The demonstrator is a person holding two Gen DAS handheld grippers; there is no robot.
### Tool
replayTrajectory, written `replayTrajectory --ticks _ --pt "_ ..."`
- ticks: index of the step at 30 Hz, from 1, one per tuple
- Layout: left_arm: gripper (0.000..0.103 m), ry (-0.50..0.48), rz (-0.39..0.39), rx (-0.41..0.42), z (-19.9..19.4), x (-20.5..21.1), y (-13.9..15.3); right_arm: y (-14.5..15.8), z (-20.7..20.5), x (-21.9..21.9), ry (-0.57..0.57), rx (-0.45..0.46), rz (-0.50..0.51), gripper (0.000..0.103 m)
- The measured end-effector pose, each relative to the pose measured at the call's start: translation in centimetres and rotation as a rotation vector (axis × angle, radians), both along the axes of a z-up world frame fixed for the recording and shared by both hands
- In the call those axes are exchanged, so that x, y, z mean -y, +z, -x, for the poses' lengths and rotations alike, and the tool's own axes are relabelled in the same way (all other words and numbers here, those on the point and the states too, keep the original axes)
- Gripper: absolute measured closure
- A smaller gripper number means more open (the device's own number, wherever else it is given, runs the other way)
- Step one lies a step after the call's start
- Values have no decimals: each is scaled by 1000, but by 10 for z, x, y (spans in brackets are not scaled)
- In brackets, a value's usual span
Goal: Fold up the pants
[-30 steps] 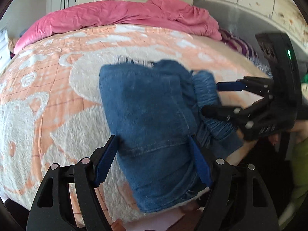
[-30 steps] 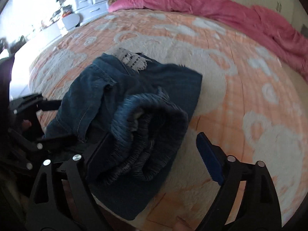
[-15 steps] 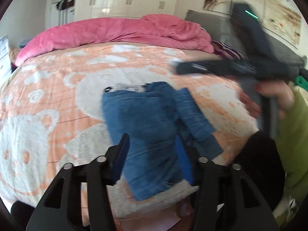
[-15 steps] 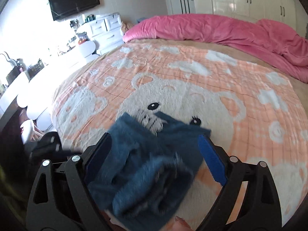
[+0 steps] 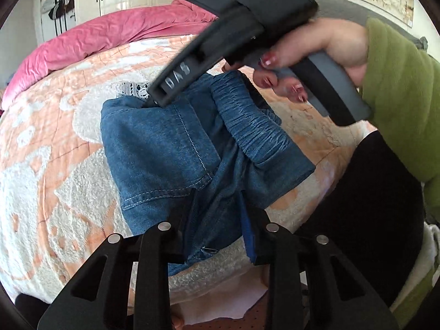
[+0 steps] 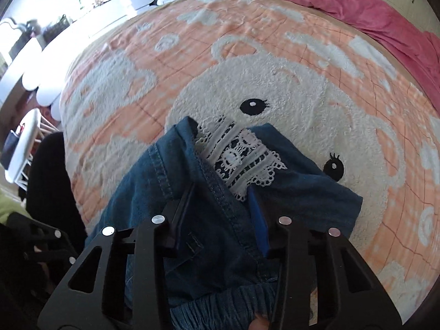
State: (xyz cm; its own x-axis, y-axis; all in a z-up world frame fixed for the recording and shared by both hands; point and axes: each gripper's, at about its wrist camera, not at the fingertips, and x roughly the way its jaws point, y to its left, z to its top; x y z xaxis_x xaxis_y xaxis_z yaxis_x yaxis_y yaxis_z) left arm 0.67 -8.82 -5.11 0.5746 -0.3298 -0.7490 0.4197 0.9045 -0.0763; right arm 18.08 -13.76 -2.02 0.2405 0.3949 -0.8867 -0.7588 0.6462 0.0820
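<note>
The blue denim pants [image 5: 170, 148] lie folded into a small bundle near the bed's front edge, with a gathered elastic waistband [image 5: 255, 121] on the right and white lace trim [image 6: 242, 159] at the far end. My left gripper [image 5: 217, 220] is shut on the near edge of the pants. My right gripper [image 6: 220, 211] is shut on the denim by the lace, pressing down from above; its black body [image 5: 220, 27] crosses the top of the left wrist view.
The bed is covered by an orange and white fleece blanket with a bear face [image 6: 275, 88]. A pink duvet [image 5: 110, 41] lies bunched at the far side. White drawers and furniture [image 6: 33, 55] stand beyond the bed's left side. My green sleeve [image 5: 398, 96] is at right.
Both grippers were open and apart from the pants. The right one swung over the bundle and came down at the lace end; both have closed on the denim.
</note>
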Motion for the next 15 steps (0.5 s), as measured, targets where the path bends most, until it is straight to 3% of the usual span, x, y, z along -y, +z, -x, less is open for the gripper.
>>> replayTrajectory --ticks 2,9,15 --pt "75 2 18 -7 -1 -4 0 2 5 0 20 6 -15 102" --pt "75 24 58 -14 -5 -19 3 31 8 -6 -1 115 -61 102" --pt "75 35 57 -10 0 -23 0 -1 -6 -23 -16 97 44 102"
